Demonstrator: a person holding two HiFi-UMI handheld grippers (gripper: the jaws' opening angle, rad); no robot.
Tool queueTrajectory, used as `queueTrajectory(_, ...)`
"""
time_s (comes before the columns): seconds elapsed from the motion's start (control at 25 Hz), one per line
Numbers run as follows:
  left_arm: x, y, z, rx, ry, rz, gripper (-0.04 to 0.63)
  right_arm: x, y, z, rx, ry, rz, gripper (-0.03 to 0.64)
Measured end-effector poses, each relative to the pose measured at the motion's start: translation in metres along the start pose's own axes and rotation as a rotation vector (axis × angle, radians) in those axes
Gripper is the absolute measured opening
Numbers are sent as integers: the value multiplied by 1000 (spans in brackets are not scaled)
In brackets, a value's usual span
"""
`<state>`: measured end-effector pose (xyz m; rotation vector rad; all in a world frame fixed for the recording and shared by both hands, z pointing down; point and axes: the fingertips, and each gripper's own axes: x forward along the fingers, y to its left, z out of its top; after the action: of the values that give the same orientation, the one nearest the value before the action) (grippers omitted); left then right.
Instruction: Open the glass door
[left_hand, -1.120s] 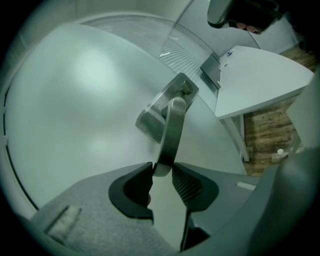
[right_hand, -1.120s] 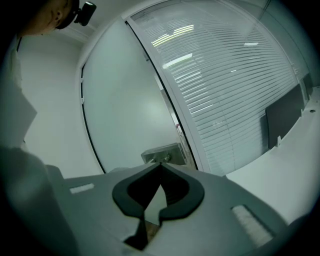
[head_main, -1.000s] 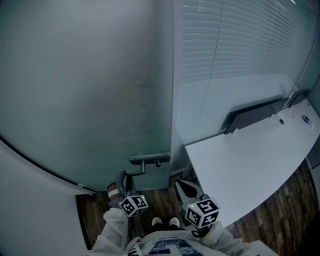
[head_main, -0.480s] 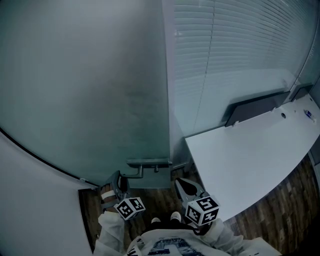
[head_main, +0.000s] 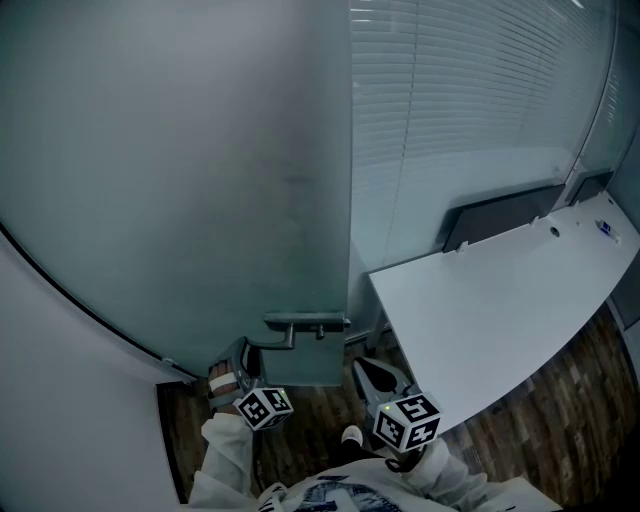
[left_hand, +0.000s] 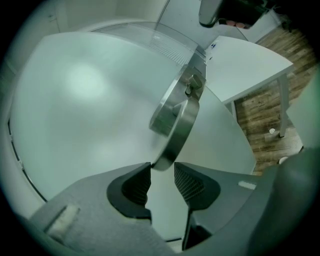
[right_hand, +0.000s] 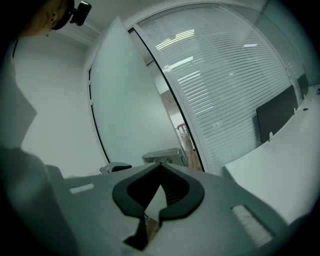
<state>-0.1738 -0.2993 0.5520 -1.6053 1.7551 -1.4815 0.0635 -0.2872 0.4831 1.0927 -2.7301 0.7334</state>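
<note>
Looked steeply down on a frosted glass door (head_main: 200, 180) filling the left half of the head view, with its right edge running down beside a wall of closed blinds (head_main: 470, 100). Found the door ajar: saw, in the right gripper view, a narrow slot of lit corridor (right_hand: 182, 131) between the door's edge and the blinds. Noted a brushed metal handle (head_main: 305, 322) low on the door near that edge, a straight bar standing off the glass.

Held the left gripper (head_main: 243, 358) just below and left of the handle, with its marker cube (head_main: 266, 408) toward the body. Saw in the left gripper view the jaws apart, having just been opening, and the near end of the handle (left_hand: 176, 120) at the mouth of the gap, close by the left tip. Found the ribbed pads (left_hand: 189, 182) not pressed on it.

Held the right gripper (head_main: 368, 372) low, to the right of the handle and apart from it, beside the near corner of a white bench (head_main: 500, 320). Saw the jaws together in that gripper's own view, tips meeting, with nothing between them but a sliver of light.

Made out a dark flat panel (head_main: 500, 218) standing at the bench's far edge against the blinds, and a dark wood floor (head_main: 310, 425) underfoot.
</note>
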Motion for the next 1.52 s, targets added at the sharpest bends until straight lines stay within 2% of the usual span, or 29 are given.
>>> queueTrajectory(0.08, -13, 10, -21, -50, 52, -12, 126, -2, 16, 1, 3, 18, -9, 5)
queueTrajectory(0.12, -27, 15, -32, -102, 65, -14, 103, -4, 26, 0, 5, 25, -12, 5)
queueTrajectory(0.2, -67, 19, -54, -273, 47, -22, 6, -15, 49, -9, 1, 25, -10, 5)
queueTrajectory(0.28, -110, 8, -73, -482, -4, -52, 5, -33, 74, -31, -20, 6, 1, 5)
queueTrajectory(0.36, -153, -8, -87, -656, -60, -78, 3, -54, 99, -57, -45, -17, 13, 5)
queueTrajectory(0.44, -194, -20, -96, -775, -107, -98, 3, -78, 125, -83, -66, -33, 20, 5)
queueTrajectory(0.52, -230, -27, -100, -844, -143, -119, 3, -98, 149, -103, -76, -39, 22, 5)
queueTrajectory(0.8, -326, -39, -124, -936, -197, -189, 2, -154, 222, -139, -95, -46, 12, 5)
queueTrajectory(1.0, -370, -57, -146, -1002, -183, -252, 2, -186, 260, -163, -105, -22, 7, 5)
queueTrajectory(1.28, -408, -83, -145, -1010, -205, -336, 2, -221, 282, -186, -143, 22, -38, 5)
queueTrajectory(1.52, -421, -90, -150, -1028, -203, -339, 2, -222, 296, -194, -180, 54, -25, 5)
